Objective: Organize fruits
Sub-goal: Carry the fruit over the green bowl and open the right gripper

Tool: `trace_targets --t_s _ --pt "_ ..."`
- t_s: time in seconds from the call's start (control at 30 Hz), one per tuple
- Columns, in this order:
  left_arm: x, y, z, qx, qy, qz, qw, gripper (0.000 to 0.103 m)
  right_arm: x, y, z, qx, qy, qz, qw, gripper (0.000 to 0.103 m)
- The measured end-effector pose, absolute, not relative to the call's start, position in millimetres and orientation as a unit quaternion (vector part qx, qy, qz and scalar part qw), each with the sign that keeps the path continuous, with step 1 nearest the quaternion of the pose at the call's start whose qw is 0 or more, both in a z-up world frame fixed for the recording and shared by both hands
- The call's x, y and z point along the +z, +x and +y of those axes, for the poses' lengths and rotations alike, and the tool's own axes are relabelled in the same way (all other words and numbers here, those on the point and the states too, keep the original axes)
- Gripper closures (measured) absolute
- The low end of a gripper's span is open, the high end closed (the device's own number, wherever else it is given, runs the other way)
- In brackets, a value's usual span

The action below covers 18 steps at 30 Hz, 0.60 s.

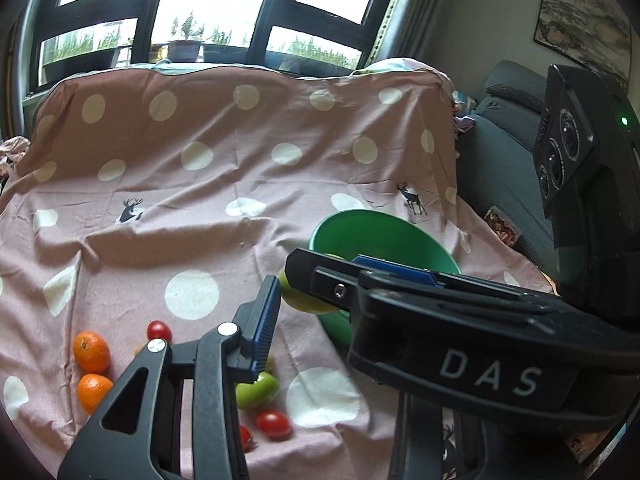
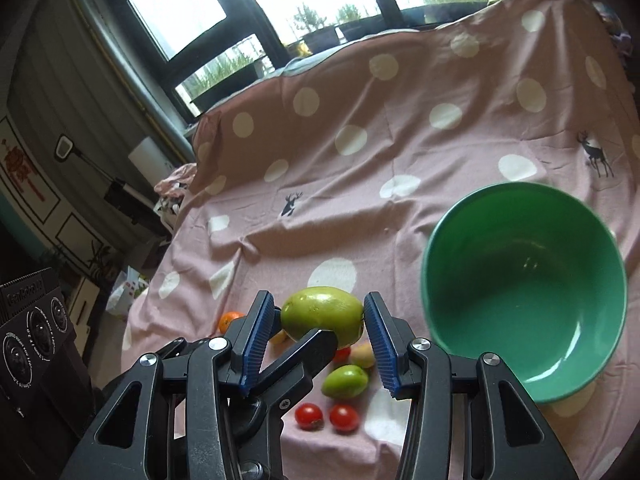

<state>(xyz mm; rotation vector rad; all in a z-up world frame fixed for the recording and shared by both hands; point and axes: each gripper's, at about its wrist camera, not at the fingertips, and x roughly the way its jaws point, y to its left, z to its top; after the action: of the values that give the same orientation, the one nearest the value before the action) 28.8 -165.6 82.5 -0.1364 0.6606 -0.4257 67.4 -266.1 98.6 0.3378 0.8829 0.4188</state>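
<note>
We list one large green fruit [image 2: 323, 313] pinched between the blue pads of our right gripper [image 2: 320, 336] and carried clear of the cloth, presumably for the green bowl [image 2: 520, 280] beside it. Our left gripper [image 1: 316, 292] clamps the bowl's near rim, likely to steady it. Two oranges [image 1: 91, 351], tomatoes [image 1: 273, 424] and a small green fruit [image 1: 258, 390] remain on the spotted cloth [image 1: 200, 184].

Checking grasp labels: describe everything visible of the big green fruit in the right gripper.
The large green oval fruit has smooth, glossy yellow-green skin and lies on its side, lifted above the pink dotted cloth. The right gripper clamps it end to end between its blue ribbed fingers, beside the green plastic bowl.
</note>
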Motion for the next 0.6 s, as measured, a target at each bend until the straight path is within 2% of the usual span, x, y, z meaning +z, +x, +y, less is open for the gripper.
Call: trace_targets --t_s 0.6 --pt "67.9 67.9 -277.5 -0.297 -0.028 0.349 0.888 0.067 80.7 70.9 -389.4 0.095 0.254 0.408 0.872 0.053"
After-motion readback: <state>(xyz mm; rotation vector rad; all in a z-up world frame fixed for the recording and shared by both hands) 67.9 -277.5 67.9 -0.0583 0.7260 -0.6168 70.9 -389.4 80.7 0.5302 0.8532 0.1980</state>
